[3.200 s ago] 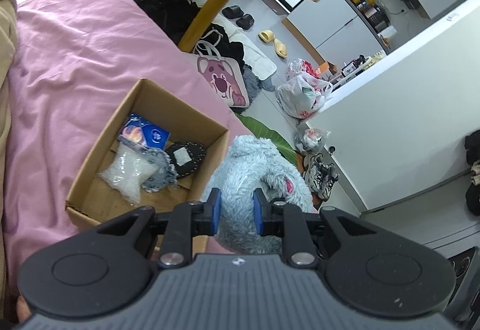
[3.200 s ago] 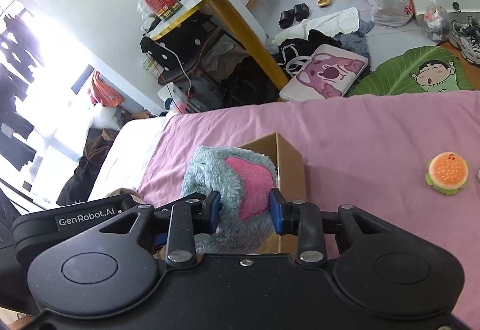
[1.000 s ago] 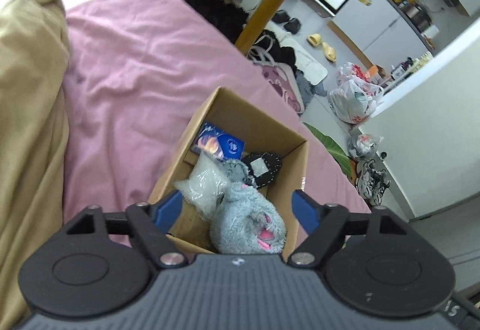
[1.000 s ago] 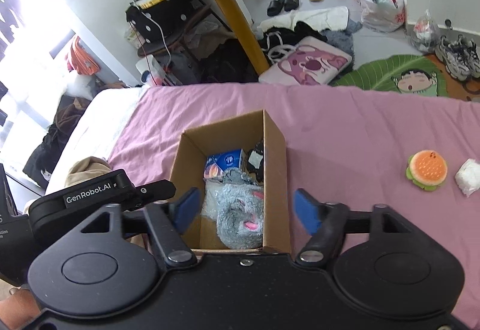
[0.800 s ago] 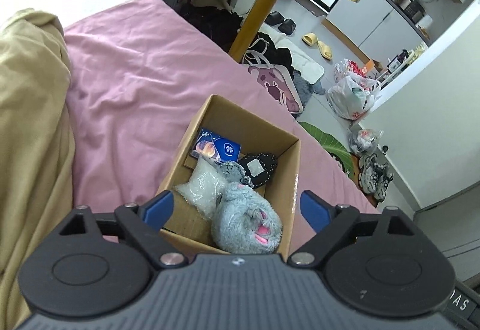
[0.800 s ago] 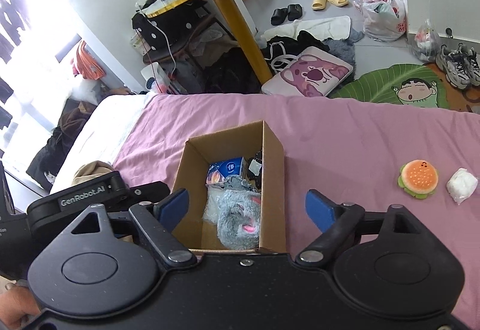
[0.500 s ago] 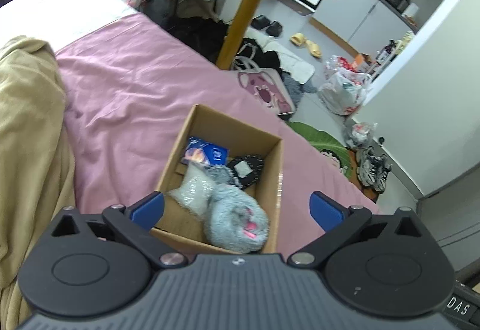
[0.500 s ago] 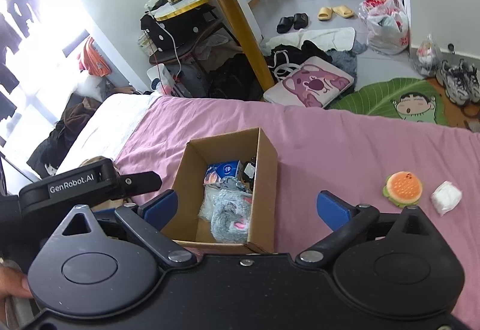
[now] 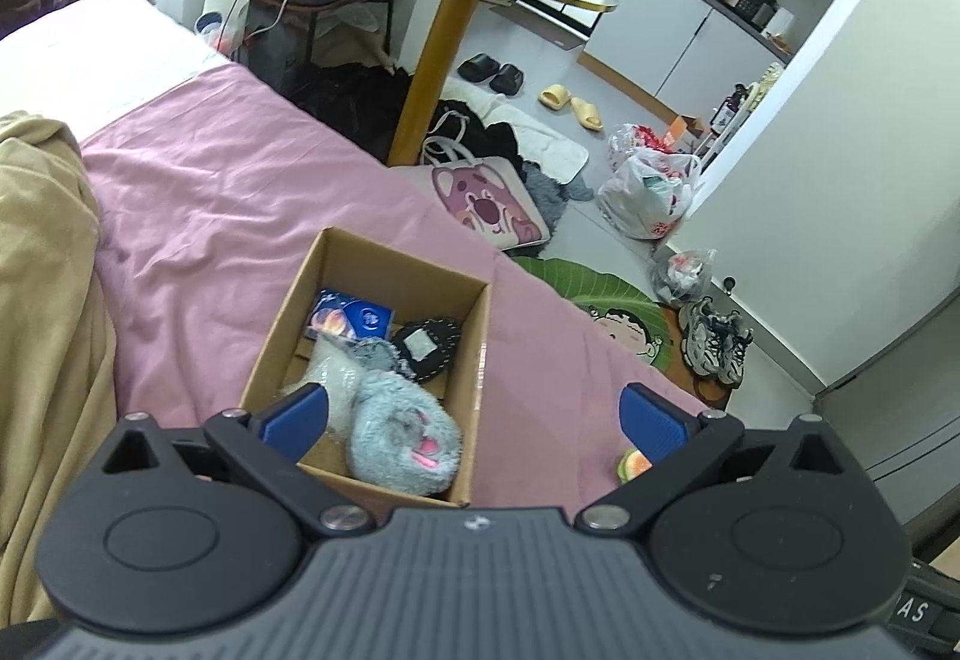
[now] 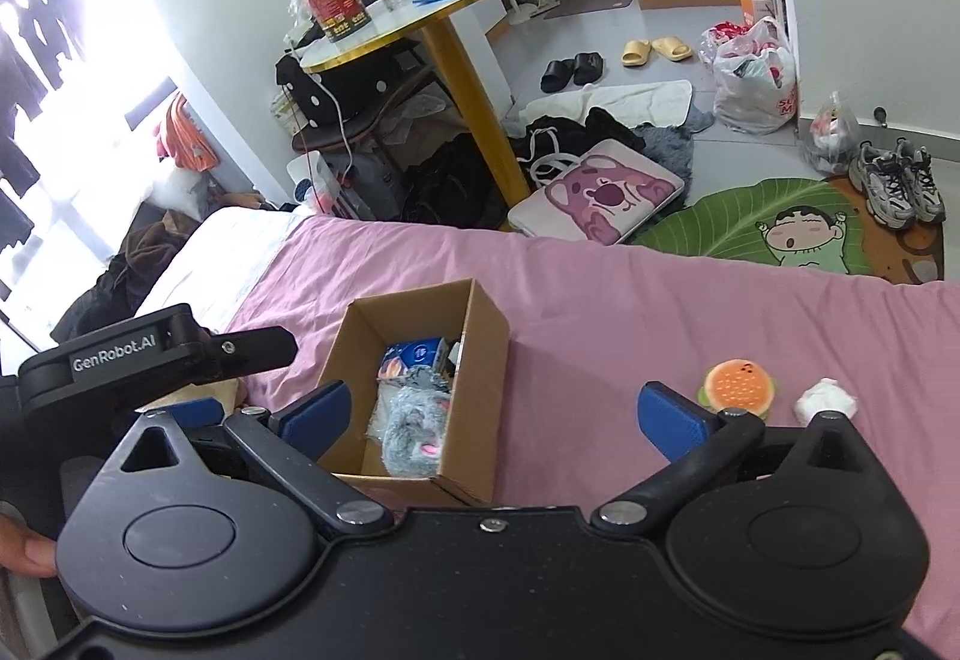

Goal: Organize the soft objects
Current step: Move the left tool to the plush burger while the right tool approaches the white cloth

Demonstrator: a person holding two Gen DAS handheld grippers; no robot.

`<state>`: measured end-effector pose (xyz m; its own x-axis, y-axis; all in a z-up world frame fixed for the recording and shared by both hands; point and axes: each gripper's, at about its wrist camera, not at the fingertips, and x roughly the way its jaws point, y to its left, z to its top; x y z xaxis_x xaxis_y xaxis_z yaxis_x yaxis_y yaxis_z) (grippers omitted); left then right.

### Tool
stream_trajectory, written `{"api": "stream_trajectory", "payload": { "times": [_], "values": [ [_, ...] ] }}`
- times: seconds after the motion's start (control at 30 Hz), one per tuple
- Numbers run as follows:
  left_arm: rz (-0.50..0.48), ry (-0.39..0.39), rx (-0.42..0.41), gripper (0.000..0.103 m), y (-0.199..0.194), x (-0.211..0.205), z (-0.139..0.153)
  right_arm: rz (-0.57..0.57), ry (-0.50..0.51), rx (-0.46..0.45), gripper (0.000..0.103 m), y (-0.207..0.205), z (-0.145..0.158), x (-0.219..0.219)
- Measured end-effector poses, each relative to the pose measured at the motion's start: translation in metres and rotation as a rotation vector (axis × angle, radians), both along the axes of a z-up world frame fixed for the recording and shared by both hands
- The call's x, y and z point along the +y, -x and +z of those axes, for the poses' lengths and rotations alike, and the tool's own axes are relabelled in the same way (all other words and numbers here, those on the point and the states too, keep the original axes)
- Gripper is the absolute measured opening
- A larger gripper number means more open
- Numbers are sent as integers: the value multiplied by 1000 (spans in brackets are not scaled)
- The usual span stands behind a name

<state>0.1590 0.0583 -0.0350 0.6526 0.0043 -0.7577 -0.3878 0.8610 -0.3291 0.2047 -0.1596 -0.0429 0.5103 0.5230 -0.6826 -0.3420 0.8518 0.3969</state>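
A cardboard box (image 9: 480, 354) (image 10: 486, 360) stands on the pink bedsheet (image 9: 228, 216) (image 10: 630, 300). Inside it lies a fluffy grey-blue plush (image 9: 402, 438) (image 10: 414, 429) with a pink patch, beside a clear bag, a blue packet (image 9: 351, 315) and a dark pouch. My left gripper (image 9: 474, 420) hovers wide open above the box's near side, holding nothing. My right gripper (image 10: 489, 411) is also wide open and empty, raised over the box. A burger-shaped toy (image 10: 737, 385) (image 9: 633, 463) and a small white wad (image 10: 827, 399) lie on the sheet to the right.
A tan blanket (image 9: 42, 300) covers the bed's left side. Beyond the bed edge stand a yellow-legged round table (image 10: 444, 18), a pink bear bag (image 10: 606, 195), a green leaf rug (image 10: 750, 228), shoes and plastic bags. The left gripper's body (image 10: 150, 354) shows in the right wrist view.
Both grippers let go of the plush, which now lies in the box. Both opened wide and pulled up and back, so the box looks smaller.
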Motion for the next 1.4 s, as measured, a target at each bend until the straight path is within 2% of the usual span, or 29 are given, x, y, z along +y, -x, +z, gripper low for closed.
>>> {"api": "stream_trajectory", "payload": {
  "times": [0.23,0.47,0.93,1.17,1.4],
  "values": [
    [-60,-14,-23,102,1,-29,9,-20,0,-7,103,1,0,-24],
    [-115,-57,17,102,-4,-62,5,-31,7,-11,103,2,-2,-46],
    [-100,-127,55,102,-12,-102,-6,-87,-5,27,103,-7,-23,-85],
    [-117,-123,81,102,-21,-117,-23,-153,-41,57,103,-11,-44,-103],
    [-133,-85,107,101,-37,-128,-41,-223,-98,79,103,-20,-67,-118]
  ]
}}
